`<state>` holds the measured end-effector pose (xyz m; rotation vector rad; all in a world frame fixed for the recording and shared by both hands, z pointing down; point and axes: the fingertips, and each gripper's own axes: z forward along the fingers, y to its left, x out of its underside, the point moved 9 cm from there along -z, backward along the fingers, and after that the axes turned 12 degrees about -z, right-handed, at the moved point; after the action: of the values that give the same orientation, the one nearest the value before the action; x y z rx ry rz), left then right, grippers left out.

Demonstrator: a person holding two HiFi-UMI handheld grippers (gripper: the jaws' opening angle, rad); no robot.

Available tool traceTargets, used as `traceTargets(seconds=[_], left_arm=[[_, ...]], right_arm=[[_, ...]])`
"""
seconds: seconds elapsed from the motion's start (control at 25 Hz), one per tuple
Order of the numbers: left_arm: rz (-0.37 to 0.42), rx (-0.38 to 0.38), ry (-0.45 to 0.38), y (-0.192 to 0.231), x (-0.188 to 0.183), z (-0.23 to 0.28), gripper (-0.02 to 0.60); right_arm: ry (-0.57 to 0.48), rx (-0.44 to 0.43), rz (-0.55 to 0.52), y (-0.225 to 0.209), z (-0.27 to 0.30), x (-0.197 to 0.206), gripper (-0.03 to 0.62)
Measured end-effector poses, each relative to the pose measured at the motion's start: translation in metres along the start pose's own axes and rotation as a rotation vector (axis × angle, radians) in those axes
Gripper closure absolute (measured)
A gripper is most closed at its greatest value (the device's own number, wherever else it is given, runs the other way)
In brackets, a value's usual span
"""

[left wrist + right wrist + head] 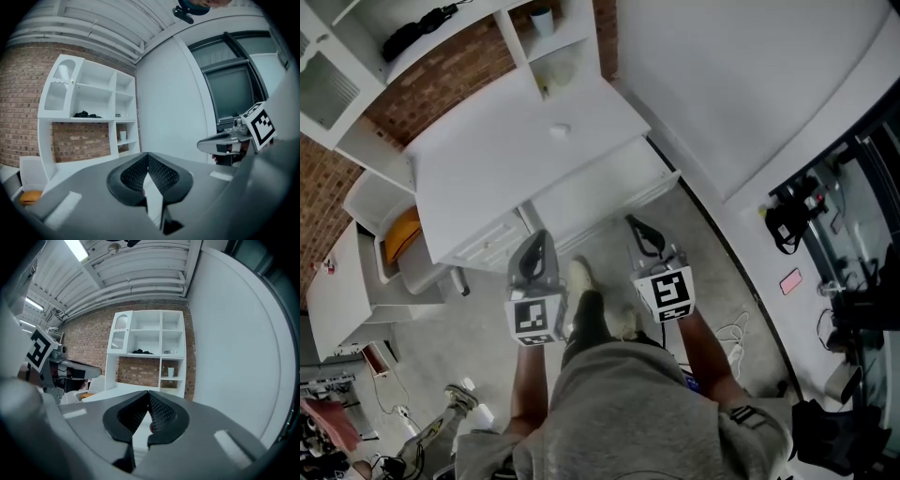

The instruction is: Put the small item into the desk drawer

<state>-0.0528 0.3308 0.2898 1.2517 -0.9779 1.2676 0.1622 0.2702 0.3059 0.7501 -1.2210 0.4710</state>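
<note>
A small pale item [560,130] lies on the top of the white desk [487,159], toward its back right. Below the desk's front edge a wide white drawer [600,192] juts toward me. Both grippers hang in front of the desk, above the floor, well short of the item. The left gripper [538,238] is shut and holds nothing; its tips meet in the left gripper view [147,155]. The right gripper [636,225] is also shut and holds nothing, as the right gripper view [149,394] shows. Neither gripper view shows the item.
A white shelf unit [558,37] holding a cup [543,19] stands behind the desk against a brick wall. A chair with an orange cushion [401,234] sits at the left. Small drawers [487,242] are under the desk's left. Cables [736,333] lie on the floor; black equipment [787,220] is at the right.
</note>
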Motion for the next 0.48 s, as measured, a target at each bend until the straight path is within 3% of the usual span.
traceTargets(seconds=[0.48], left_arm=[[-0.021, 0.003, 0.034, 0.068, -0.018, 0.109, 0.569]], right_arm=[[0.045, -0.010, 0.003, -0.040, 0.124, -0.006, 0.591]])
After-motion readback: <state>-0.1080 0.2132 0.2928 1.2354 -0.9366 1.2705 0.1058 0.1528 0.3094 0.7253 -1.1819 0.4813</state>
